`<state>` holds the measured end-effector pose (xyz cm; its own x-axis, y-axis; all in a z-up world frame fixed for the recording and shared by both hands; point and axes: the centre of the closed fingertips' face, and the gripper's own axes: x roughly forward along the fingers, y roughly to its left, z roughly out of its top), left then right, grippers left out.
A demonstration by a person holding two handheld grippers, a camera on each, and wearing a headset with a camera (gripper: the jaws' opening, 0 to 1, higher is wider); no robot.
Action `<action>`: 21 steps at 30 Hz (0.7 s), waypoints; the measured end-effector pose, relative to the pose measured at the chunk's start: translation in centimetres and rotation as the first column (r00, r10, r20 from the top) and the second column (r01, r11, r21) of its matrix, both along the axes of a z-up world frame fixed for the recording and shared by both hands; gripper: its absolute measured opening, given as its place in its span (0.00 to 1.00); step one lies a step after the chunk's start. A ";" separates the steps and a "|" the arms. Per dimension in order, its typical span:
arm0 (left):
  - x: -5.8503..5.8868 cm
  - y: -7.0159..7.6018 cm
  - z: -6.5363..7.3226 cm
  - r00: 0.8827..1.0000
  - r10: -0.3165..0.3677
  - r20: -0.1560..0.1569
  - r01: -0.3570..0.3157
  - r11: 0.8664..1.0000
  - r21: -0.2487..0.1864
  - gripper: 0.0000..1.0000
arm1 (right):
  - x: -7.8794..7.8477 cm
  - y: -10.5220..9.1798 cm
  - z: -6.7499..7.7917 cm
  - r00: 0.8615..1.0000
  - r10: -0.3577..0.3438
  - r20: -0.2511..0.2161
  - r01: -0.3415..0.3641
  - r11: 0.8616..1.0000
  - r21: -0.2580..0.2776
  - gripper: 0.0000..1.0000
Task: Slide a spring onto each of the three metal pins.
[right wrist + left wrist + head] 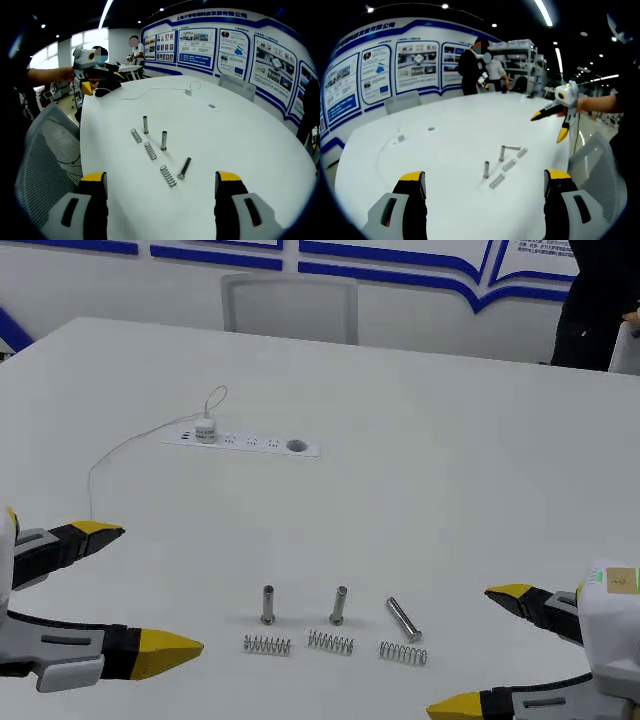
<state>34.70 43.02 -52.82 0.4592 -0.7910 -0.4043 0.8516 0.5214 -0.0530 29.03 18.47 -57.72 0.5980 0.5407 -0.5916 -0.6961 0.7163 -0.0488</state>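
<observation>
At the near edge of the white table, the left gripper and the right gripper hover above the surface, one at each side, yellow-tipped jaws spread wide and holding nothing. Between them, slightly farther in, three springs lie in a row on the tabletop: the left spring, the middle spring and the right spring, none on a pin. Just behind each lies its pin: the left pin and the middle pin stand upright on their heads, while the right pin lies on its side. Well beyond, a white power strip rests flat with a small white plug in it and a thin cable looping away. A grey chair stands at the far edge, before a white wall with blue trim.
</observation>
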 end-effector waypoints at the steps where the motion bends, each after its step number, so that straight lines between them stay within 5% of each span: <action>1: 0.0 0.0 0.0 1.000 -0.001 0.000 0.001 1.000 0.000 1.00 | 0.0 0.0 0.0 1.000 -0.001 0.000 0.001 1.000 0.000 0.89; 21: -0.2 0.1 -0.6 1.000 0.003 -0.010 -0.003 1.000 0.007 1.00 | 0.4 -0.1 0.0 1.000 -0.008 -0.002 0.008 1.000 -0.004 0.88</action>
<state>34.52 43.13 -53.47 0.4576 -0.7865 -0.4147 0.8493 0.5248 -0.0580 29.45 18.39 -57.76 0.6012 0.5334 -0.5950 -0.6904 0.7217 -0.0507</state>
